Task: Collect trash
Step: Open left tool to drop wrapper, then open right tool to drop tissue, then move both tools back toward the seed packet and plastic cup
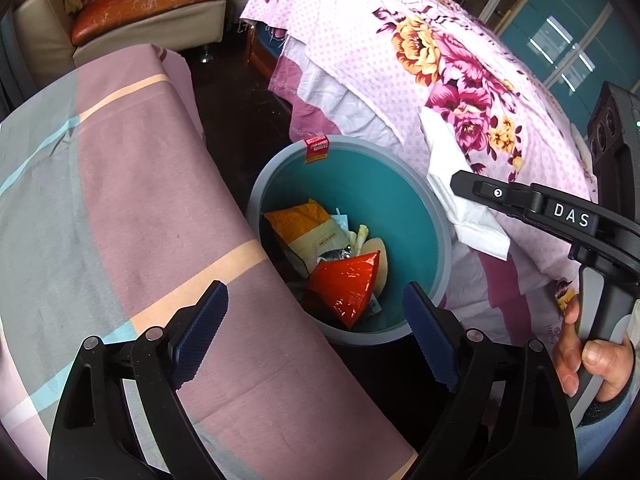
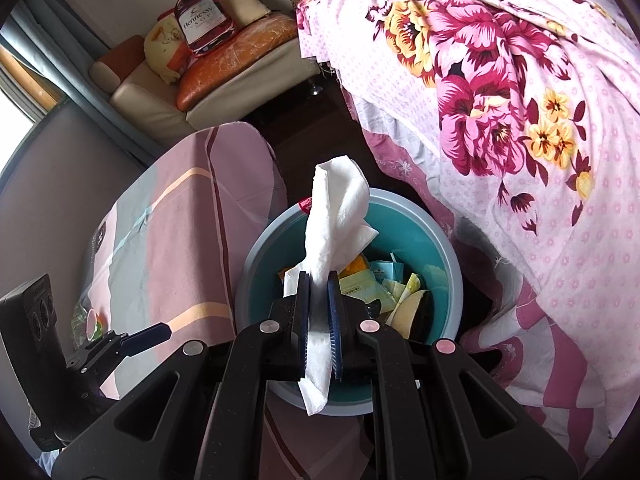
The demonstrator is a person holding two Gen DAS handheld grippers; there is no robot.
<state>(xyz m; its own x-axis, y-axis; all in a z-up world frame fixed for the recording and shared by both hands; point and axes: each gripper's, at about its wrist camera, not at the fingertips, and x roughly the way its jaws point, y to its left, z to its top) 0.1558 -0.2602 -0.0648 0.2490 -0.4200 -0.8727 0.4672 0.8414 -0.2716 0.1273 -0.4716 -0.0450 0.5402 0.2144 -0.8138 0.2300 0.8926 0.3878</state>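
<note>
While the right gripper (image 2: 318,280) pinches a white tissue (image 2: 340,216) between its blue pads, the left gripper (image 1: 316,312) hangs over the bin with its jaws spread wide and nothing between them. The tissue stands up out of the narrow gap in a long twisted fold, and its lower end droops below the pads, in front of the bin's near rim as the right wrist camera sees it.

The bin (image 1: 436,224) — grey rim, teal inside — stands on dark floor between a striped cloth in pink, grey and peach (image 1: 120,200) on one side and a floral pink bedspread (image 1: 400,40) on the other. Inside it lie an orange-red foil wrapper (image 1: 348,284), a yellow and cream packet (image 1: 308,228) and other scraps of paper and packaging. A small red label (image 1: 317,148) sits on the far rim.

From the left wrist camera, the right gripper (image 1: 454,182) reaches in from the right edge, the tissue (image 1: 452,192) hanging from it against the bedspread just beside the bin's rim; a hand (image 1: 592,360) grips its handle. In the background stands a cream sofa (image 2: 160,96) with orange cushions and a bottle-shaped pillow (image 2: 204,20).
</note>
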